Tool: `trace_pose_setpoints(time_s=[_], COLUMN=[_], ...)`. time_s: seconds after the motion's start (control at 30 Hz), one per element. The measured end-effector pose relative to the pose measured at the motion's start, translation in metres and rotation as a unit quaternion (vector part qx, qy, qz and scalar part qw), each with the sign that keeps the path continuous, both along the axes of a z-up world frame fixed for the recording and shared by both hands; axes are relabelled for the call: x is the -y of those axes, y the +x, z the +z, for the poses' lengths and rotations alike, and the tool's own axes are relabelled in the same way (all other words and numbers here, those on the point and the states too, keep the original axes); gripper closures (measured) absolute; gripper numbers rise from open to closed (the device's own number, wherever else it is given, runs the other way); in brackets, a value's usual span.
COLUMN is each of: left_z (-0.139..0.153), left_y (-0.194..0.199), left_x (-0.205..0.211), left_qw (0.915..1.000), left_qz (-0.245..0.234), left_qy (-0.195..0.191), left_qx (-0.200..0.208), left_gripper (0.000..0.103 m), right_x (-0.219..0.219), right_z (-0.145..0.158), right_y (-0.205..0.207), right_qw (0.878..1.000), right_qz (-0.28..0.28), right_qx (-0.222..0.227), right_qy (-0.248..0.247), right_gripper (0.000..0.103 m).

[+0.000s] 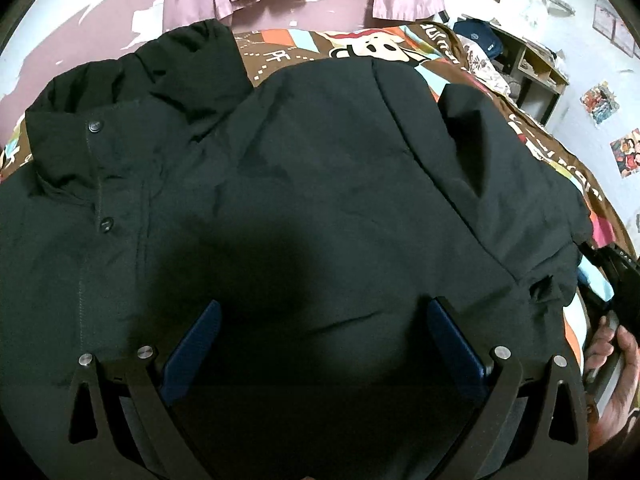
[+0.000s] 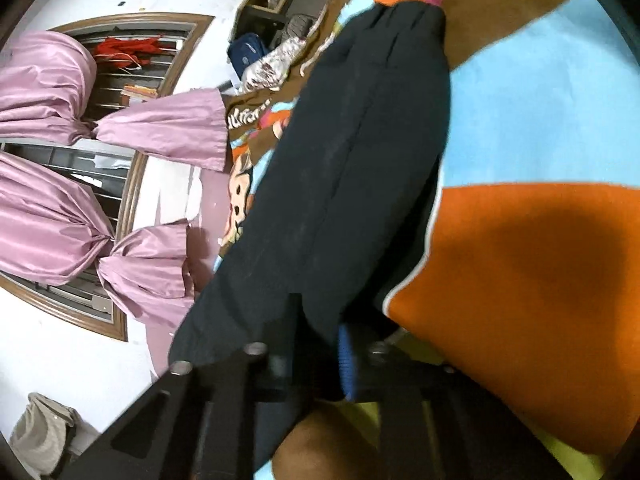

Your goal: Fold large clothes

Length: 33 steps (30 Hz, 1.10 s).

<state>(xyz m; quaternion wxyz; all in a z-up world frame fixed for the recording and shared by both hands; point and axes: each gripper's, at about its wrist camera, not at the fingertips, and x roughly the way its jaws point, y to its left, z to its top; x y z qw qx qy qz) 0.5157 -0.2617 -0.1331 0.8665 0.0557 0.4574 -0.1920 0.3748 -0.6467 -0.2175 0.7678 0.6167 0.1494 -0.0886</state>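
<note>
Left wrist view has the black jacket (image 1: 320,168) spread flat across the bed (image 1: 400,46), collar toward the left, with the left tool (image 1: 324,320) hanging over it, fingers wide apart and nothing between them. Right tool (image 2: 320,344) is clamped on a sleeve (image 2: 352,160), pinching the fabric edge over the colourful bedspread (image 2: 520,120).

Matt black cloth jacket (image 1: 320,160), glossy pink satin curtains (image 2: 52,216), soft printed blanket (image 2: 520,260), wooden window frame (image 2: 132,188)
</note>
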Motion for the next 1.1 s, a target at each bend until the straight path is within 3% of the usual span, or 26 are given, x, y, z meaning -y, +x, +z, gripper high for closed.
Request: trace_pose_setpoints(time_s=[0.1,0.3,0.47,0.6,0.67,0.73,0.87,0.9,0.93,0.97,1.1], left_z=[-0.002,0.008,0.034,0.052,0.062,0.074,0.097,0.102,0.106,0.109,0.113], left_y=[0.000,-0.002,-0.021,-0.030,-0.034,-0.037,-0.043,-0.045,-0.048,-0.051,-0.062], left_x=[0.003,-0.005,-0.036,-0.079,-0.102,-0.129,-0.184,-0.199,-0.210,-0.226,-0.277], left_qw=[0.9999,0.9999,0.9997,1.0000,0.9998,0.9989,0.9958,0.9946,0.9936,0.9921,0.9868], left_qz=[0.000,-0.006,-0.023,-0.002,0.016,0.044,0.089,0.101,0.110,0.123,0.160], left_qy=[0.012,-0.001,0.010,0.001,-0.008,-0.011,-0.019,-0.018,-0.017,-0.015,-0.019], left_qx=[-0.002,-0.009,0.003,-0.006,-0.008,0.001,0.013,0.016,0.018,0.020,0.014], left_gripper=[0.002,0.003,0.003,0.003,0.003,0.003,0.003,0.003,0.003,0.003,0.003], right_x=[-0.006,-0.030,-0.061,-0.094,-0.127,-0.168,-0.290,-0.320,-0.357,-0.381,-0.474], right_z=[0.027,0.112,0.141,0.186,0.218,0.247,0.286,0.285,0.280,0.273,0.205], right_y=[-0.007,-0.031,-0.040,-0.030,-0.021,-0.009,0.020,0.024,0.030,0.032,0.037], right_qw=[0.999,0.987,0.977,0.958,0.939,0.910,0.813,0.786,0.750,0.725,0.600], right_qz=[-0.008,-0.027,-0.047,-0.036,-0.017,0.015,0.125,0.157,0.197,0.226,0.358], right_qx=[-0.002,0.023,-0.005,-0.010,-0.001,0.003,0.013,0.015,0.014,0.013,-0.029], right_qy=[-0.031,-0.155,-0.210,-0.284,-0.343,-0.414,-0.569,-0.598,-0.631,-0.650,-0.715], right_gripper=[0.096,0.097,0.097,0.097,0.097,0.097,0.097,0.097,0.097,0.097,0.097])
